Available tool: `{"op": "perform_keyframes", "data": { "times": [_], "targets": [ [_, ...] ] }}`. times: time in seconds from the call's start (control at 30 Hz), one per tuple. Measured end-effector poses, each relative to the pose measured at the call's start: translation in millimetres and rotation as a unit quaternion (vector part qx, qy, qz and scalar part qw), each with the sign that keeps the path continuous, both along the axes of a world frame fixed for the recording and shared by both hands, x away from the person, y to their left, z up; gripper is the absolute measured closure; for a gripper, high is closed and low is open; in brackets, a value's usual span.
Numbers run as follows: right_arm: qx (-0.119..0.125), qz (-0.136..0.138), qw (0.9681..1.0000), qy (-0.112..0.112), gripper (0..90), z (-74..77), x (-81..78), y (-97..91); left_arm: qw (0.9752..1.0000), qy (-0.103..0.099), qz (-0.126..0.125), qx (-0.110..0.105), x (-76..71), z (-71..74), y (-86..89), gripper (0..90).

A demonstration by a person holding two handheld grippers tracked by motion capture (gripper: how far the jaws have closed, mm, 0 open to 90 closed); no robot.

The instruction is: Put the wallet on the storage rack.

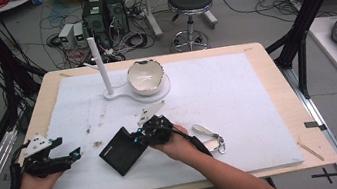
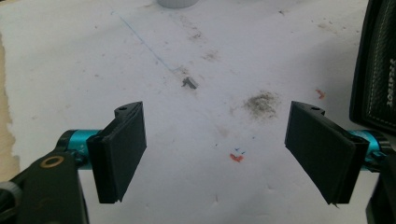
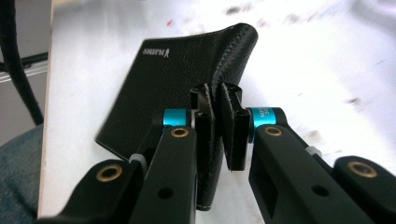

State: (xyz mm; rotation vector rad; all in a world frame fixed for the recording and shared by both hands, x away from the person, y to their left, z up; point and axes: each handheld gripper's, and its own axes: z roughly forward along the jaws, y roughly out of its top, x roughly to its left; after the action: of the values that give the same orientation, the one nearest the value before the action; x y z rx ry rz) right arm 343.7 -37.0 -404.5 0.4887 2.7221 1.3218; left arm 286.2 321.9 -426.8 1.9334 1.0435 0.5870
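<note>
High view: a person seated at a pale wooden table (image 1: 275, 78) covered by a white foam board (image 1: 239, 109) holds a black two-jaw gripper in each hand. The right gripper (image 1: 138, 138) is clamped on the edge of a flat black leather wallet (image 1: 122, 151), which lies near the front centre of the board, tilted, with its far corner toward the left gripper (image 1: 75, 154). Right gripper view: the two black pads (image 3: 204, 122) press on the wallet's (image 3: 173, 84) stitched edge from both sides, and the wallet stands on edge, lifted at the gripped side. Left gripper view: the left gripper (image 2: 215, 140) has its jaws spread wide with nothing between them, above bare, stained board (image 2: 93, 60); the wallet's edge (image 2: 376, 70) appears at the right margin. Just right of the right hand lies a metal key ring with a pale leather fob (image 1: 209, 136). At the far side of the board stands a white stand with an upright post (image 1: 100, 66), carrying a cracked white bowl (image 1: 144, 77).
</note>
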Motion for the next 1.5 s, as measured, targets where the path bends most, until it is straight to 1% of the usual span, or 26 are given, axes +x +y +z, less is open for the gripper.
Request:
{"op": "perform_keyframes", "data": {
  "times": [0.07,0.1,0.13,0.2,0.23,0.27,0.33,0.37,0.43,0.5,0.6,0.77,0.8,0.87,0.97,1.0,1.03,1.1,1.13,1.17,1.23,1.27,1.33,1.43,1.47,1.5],
  "targets": [
    [-0.001,-0.002,1.0000,-0.002,85.5,2.4,0.7,-1.7,1.0000,0.000,-0.002,0.000,1.1,0.2,-0.8,20.5],
    [-0.002,-0.010,0.9999,-0.014,85.6,8.1,3.1,-5.8,1.0000,0.000,-0.004,-0.002,3.7,0.4,-3.4,20.6],
    [0.000,-0.010,0.9999,-0.014,85.7,10.2,4.9,-7.5,1.0000,0.000,-0.005,-0.001,5.0,0.6,-4.6,20.6],
    [-0.001,-0.018,0.9997,-0.019,85.9,16.3,7.4,-11.3,0.9999,0.000,-0.010,-0.002,8.0,1.0,-7.2,20.6],
    [0.006,-0.023,0.9995,-0.020,85.9,20.2,9.2,-14.8,0.9999,-0.001,-0.011,-0.001,9.6,1.1,-8.4,20.6],
    [0.005,-0.026,0.9994,-0.023,85.9,23.7,11.2,-16.9,0.9999,0.000,-0.014,-0.002,11.3,1.1,-9.8,20.6],
    [0.007,-0.034,0.9989,-0.030,85.9,30.8,13.4,-21.0,0.9999,0.000,-0.015,-0.004,13.1,1.0,-11.5,20.6],
    [0.009,-0.039,0.9985,-0.037,86.0,34.5,14.6,-23.0,0.9998,-0.001,-0.019,-0.005,16.5,0.9,-14.1,20.6],
    [0.014,-0.048,0.9980,-0.038,86.0,41.3,17.4,-27.2,0.9997,0.000,-0.024,-0.004,19.6,1.3,-16.4,20.6],
    [0.011,-0.057,0.9972,-0.046,86.0,48.2,21.2,-30.4,0.9996,-0.001,-0.027,-0.005,22.0,1.7,-18.8,20.6],
    [0.016,-0.070,0.9960,-0.053,86.0,57.9,29.0,-36.6,0.9995,-0.001,-0.030,-0.005,23.9,2.4,-20.9,20.6],
    [0.020,-0.096,0.9930,-0.066,86.0,74.3,41.6,-46.0,0.9993,-0.003,-0.037,-0.006,29.0,2.9,-25.4,20.6],
    [0.020,-0.096,0.9930,-0.066,86.0,74.3,41.6,-46.0,0.9993,-0.003,-0.037,-0.006,29.0,2.9,-25.4,20.6],
    [0.020,-0.108,0.9910,-0.076,86.0,83.8,50.5,-50.2,0.9992,-0.003,-0.039,-0.006,30.7,3.6,-28.4,20.6],
    [0.018,-0.115,0.9894,-0.086,86.0,92.5,60.1,-53.8,0.9991,-0.004,-0.043,-0.006,32.2,3.8,-31.6,20.6],
    [0.018,-0.115,0.9894,-0.086,86.0,92.5,60.1,-53.8,0.9991,-0.004,-0.043,-0.006,32.2,3.8,-31.6,20.6],
    [0.016,-0.123,0.9878,-0.095,86.0,98.8,66.8,-55.2,0.9990,-0.003,-0.045,-0.005,33.1,3.8,-33.0,20.6],
    [0.017,-0.127,0.9870,-0.096,86.0,103.2,72.7,-56.3,0.9989,-0.003,-0.046,-0.005,33.5,3.6,-33.7,20.6],
    [0.011,-0.130,0.9864,-0.100,86.0,106.3,76.2,-56.5,0.9989,-0.003,-0.046,-0.005,33.5,3.5,-33.8,20.6],
    [0.012,-0.133,0.9852,-0.108,86.0,108.8,79.0,-57.1,0.9989,-0.003,-0.046,-0.005,33.5,3.5,-33.8,20.6],
    [0.016,-0.140,0.9843,-0.107,86.0,113.5,85.5,-57.8,0.9990,-0.003,-0.045,-0.003,33.3,3.4,-33.2,20.5],
    [0.010,-0.144,0.9837,-0.107,85.9,116.3,88.4,-57.6,0.9990,-0.003,-0.045,-0.005,33.2,3.2,-33.1,20.6],
    [0.010,-0.148,0.9819,-0.118,86.0,120.6,94.0,-57.4,0.9990,-0.003,-0.044,-0.004,33.2,3.5,-32.4,20.6],
    [0.008,-0.152,0.9815,-0.116,86.0,124.2,98.4,-56.9,0.9990,-0.004,-0.044,-0.003,33.3,3.7,-32.4,20.6],
    [0.003,-0.155,0.9802,-0.122,86.0,126.9,103.0,-56.0,0.9990,-0.004,-0.045,-0.004,33.3,4.4,-33.3,20.6],
    [0.001,-0.157,0.9799,-0.124,86.0,128.0,104.8,-55.4,0.9989,-0.005,-0.046,-0.003,33.3,4.8,-33.8,20.6]
  ]
}}
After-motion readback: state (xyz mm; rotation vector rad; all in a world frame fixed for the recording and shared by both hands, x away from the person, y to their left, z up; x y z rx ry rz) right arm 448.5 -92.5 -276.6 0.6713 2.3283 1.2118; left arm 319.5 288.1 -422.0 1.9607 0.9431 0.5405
